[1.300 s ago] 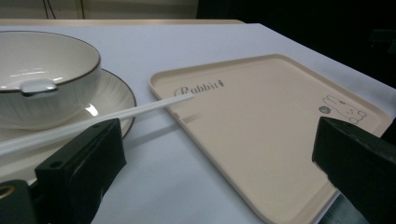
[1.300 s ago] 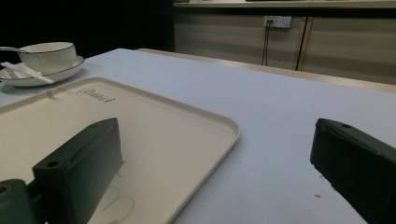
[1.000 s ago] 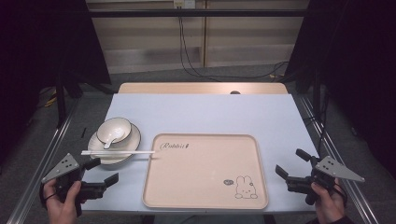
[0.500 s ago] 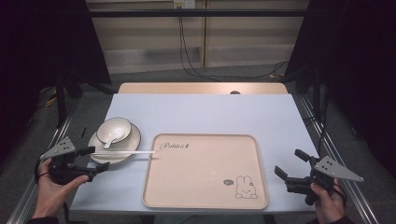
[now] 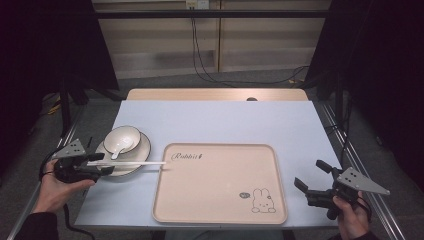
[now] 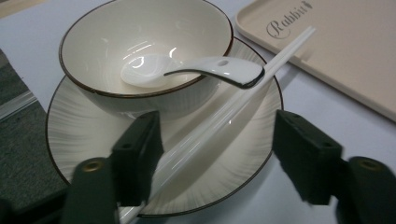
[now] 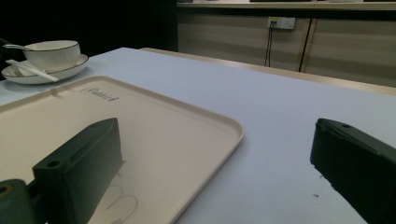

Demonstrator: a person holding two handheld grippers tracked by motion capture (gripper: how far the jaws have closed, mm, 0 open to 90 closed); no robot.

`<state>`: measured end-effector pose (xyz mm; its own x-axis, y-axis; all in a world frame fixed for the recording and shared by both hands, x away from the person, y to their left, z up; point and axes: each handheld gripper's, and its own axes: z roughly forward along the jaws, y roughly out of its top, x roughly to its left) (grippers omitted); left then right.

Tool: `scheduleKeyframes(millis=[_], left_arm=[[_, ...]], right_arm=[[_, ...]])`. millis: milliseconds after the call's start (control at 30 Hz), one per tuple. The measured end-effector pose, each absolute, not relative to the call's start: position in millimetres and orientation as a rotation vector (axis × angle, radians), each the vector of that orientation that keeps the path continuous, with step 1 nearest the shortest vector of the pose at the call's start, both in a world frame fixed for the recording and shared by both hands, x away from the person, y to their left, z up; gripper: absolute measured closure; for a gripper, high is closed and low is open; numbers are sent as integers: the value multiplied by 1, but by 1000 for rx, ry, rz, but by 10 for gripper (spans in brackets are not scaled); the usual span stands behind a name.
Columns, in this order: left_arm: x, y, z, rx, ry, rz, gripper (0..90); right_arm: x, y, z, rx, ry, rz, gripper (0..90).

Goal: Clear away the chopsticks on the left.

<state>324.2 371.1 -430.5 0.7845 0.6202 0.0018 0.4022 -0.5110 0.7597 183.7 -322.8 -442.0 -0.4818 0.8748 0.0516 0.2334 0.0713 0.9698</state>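
A white bowl (image 5: 122, 138) with a dark rim stands on a white plate (image 5: 141, 152) at the table's left, with a white spoon (image 5: 116, 148) in it. A pair of white chopsticks (image 5: 137, 163) lies across the plate's near edge, its tips on the beige tray (image 5: 220, 200). My left gripper (image 5: 102, 164) is at the plate's left edge. Its jaws have just been closing, with the chopsticks (image 6: 224, 112) between them close to the left jaw, and a gap remains at the right. My right gripper (image 5: 310, 174) hovers open and empty off the tray's right edge.
The tray (image 7: 140, 121) has a rabbit drawing and a script word, and nothing lies on it apart from the chopstick tips. Pale blue table surface stretches behind and to the right. Cables hang at the wall beyond the table's far edge.
My left gripper has moved forward from the table's near left corner to the plate, and its jaws have narrowed around the chopsticks. The right gripper has stayed still.
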Motion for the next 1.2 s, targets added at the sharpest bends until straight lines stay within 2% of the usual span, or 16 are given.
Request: scheduleKeyframes(millis=[100,133,233,433,1000,1200], left_arm=[[327,370,-433,2193,739,337,426],[328,370,-434,2193,729,334,534],[331,370,-435,2206,689,337,625],[333,364,-438,2260,642,330,701],[339,355,-444,2301,581,328,732],[340,350,-445,2330,551,289,749]], right_arm=[[184,-323,-442,1102,1785,1440,17],[183,-323,-442,1105,1786,1440,17],[183,-323,-442,1103,1785,1439,17],[183,-323,-442,1106,1789,1444,17],[183,-323,-442,1106,1789,1448,17],[183,-323,-442,1115,1786,1450,17]])
